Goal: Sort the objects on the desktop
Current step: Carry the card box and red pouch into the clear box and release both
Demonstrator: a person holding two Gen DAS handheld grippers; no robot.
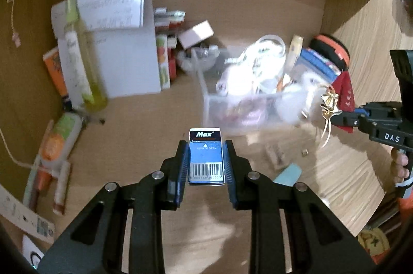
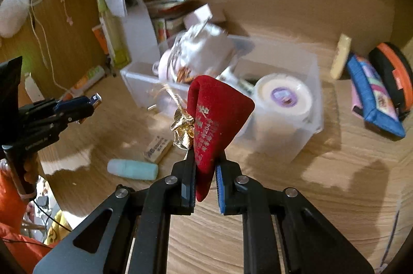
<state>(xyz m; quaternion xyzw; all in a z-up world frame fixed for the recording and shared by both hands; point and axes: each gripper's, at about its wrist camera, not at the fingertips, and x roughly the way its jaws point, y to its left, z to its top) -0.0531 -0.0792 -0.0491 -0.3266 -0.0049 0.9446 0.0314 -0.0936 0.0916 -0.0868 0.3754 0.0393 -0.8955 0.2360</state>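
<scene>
Wooden desktop in an alcove, with the things lying directly on it

A light wood-grain desktop (image 2: 296, 196) is seen, on which a clear plastic bin (image 2: 284, 139) is set near the middle; a white eraser (image 2: 158, 146) and a pale teal tube (image 2: 133, 169) are laid on the bare wood in front of it, just beside each other. To the right a blue pencil pouch (image 2: 374, 98) and an orange-rimmed black case (image 2: 393, 75) are placed together. At the left back a white box (image 1: 124, 62) is stood, with a green bottle (image 1: 80, 62) upright beside it
</scene>
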